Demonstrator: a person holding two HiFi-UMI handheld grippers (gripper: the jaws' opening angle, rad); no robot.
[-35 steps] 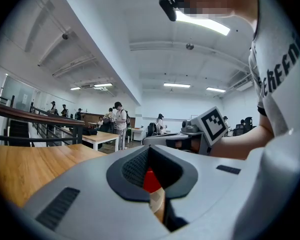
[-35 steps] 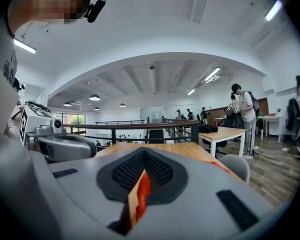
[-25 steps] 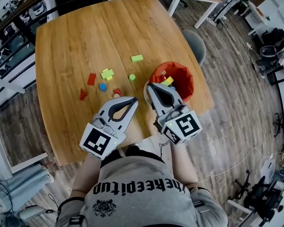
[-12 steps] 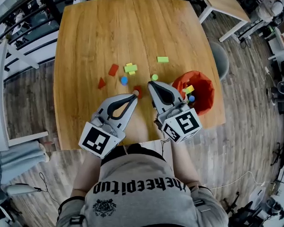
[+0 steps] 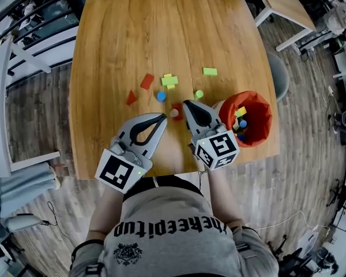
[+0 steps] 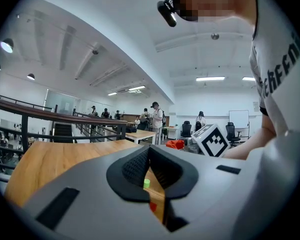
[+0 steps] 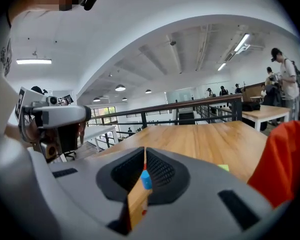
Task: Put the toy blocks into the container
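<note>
Head view, bench (image 5: 104,51): wood, with loose toy blocks in the middle.
Head view, container (image 5: 264,117): orange, at 3 o'clock from the right hand-held gripper (image 5: 187,103). Some blocks already lie inside it.
Head view, nearest block: a red block (image 5: 176,112) sits between the tips of the two grippers.
Head view, other blocks: a blue round block (image 5: 161,96) and a green round block (image 5: 199,94) lie at 12 o'clock from the tips, with more blocks past them.
Left gripper view, left hand-held gripper (image 6: 149,150): jaws pressed together, pinching nothing. The green round block (image 6: 146,183) peeks through the gap under the tips.
Right gripper view, right hand-held gripper (image 7: 144,151): jaws pressed together, also empty. The blue round block (image 7: 146,180) shows straight ahead, and the container (image 7: 285,159) is at 3 o'clock.
Step in hand: it looks like a reach for the next block.
Next move: one gripper should spread its jaws, go down around a near block, pinch it and carry it over to 3 o'clock.
</note>
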